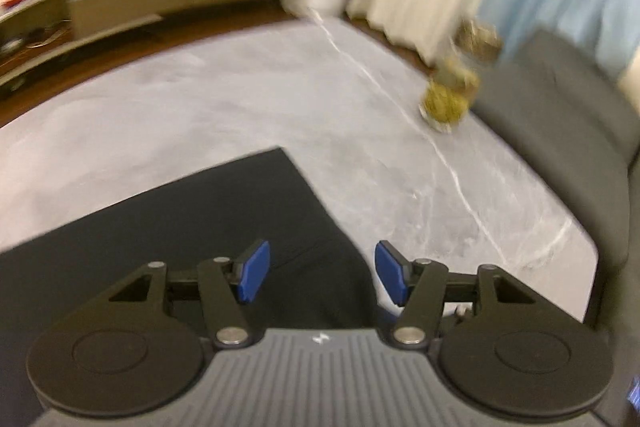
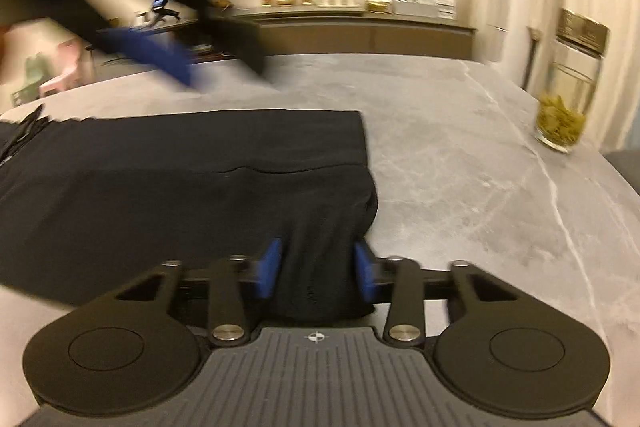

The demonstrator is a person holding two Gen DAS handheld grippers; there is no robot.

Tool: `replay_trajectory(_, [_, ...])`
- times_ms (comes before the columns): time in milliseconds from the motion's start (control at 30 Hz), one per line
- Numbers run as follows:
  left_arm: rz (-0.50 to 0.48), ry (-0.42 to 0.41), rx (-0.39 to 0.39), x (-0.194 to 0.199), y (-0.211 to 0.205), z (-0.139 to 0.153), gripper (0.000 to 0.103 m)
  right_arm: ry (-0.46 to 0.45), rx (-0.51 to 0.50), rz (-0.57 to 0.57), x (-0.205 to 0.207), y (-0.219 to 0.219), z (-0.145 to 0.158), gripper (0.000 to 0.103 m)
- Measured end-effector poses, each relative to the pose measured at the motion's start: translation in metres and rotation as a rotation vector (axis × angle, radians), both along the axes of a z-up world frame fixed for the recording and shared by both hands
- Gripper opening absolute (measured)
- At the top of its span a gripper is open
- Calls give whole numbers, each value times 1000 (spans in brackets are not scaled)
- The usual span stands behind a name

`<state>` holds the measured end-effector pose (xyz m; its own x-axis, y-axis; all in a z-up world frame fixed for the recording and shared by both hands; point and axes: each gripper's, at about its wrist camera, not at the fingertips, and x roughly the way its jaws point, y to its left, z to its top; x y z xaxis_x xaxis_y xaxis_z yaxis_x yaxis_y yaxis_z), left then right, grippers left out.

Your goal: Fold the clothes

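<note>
A black garment (image 2: 180, 167) lies folded flat on the grey marble table (image 2: 460, 167), its far edge straight and its right end bunched. My right gripper (image 2: 318, 263) is at that near right corner, and its blue pads (image 2: 272, 267) squeeze a thick fold of the black fabric. Up at the left of the right wrist view, a blurred blue finger (image 2: 160, 57) of the left gripper hangs above the table. In the left wrist view, my left gripper (image 1: 320, 263) hovers open over the garment (image 1: 160, 227) with nothing pinched between its pads.
A glass jar (image 2: 564, 107) with yellow-green contents stands near the table's right edge; the left wrist view shows the jar (image 1: 446, 99) blurred. A grey seat (image 1: 560, 107) lies beyond that edge. A long sideboard (image 2: 360, 27) with small items runs along the far wall.
</note>
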<state>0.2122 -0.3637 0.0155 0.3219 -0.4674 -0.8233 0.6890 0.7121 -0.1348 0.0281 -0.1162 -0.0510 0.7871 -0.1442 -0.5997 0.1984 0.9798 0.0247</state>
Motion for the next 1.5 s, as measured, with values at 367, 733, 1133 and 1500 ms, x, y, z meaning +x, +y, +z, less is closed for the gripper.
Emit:
replay_trajectory(367, [-76, -90, 258, 5, -55, -58, 18, -42, -269, 110, 1, 28, 2, 14])
replay_trajectory(733, [197, -81, -77, 23, 108, 6, 8, -288, 131, 256, -18, 16, 45, 36])
replay_trajectory(1133, [404, 0, -97, 39, 218, -41, 8, -76, 251, 361, 36, 42, 14, 43])
replay_trajectory(1500, [458, -35, 4, 30, 240, -55, 8, -20, 149, 396, 55, 72, 8, 44])
